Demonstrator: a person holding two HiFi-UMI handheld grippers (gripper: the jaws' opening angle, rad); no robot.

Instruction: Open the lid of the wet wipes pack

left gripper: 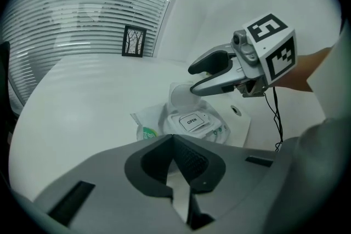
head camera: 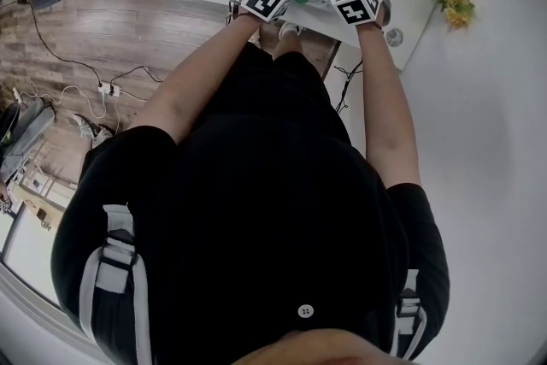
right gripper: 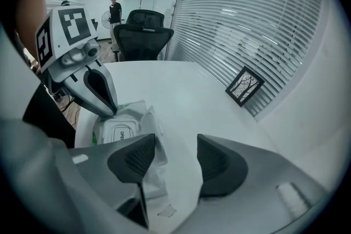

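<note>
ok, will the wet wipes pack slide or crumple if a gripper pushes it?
Likely floppy: the wet wipes pack is a crinkled film pouch, and only its lid frame looks rigid. It probably slides on the smooth white table; it lies flat, so tipping seems unlikely. The raised lid may flex if nudged.

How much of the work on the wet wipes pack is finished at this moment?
Done: the lid stands up off the wet wipes pack, showing the OPEN sticker. In hand: the left gripper, shut, rests on the pack's edge; the right gripper is open and empty. Left: apparently nothing but letting go.
</note>
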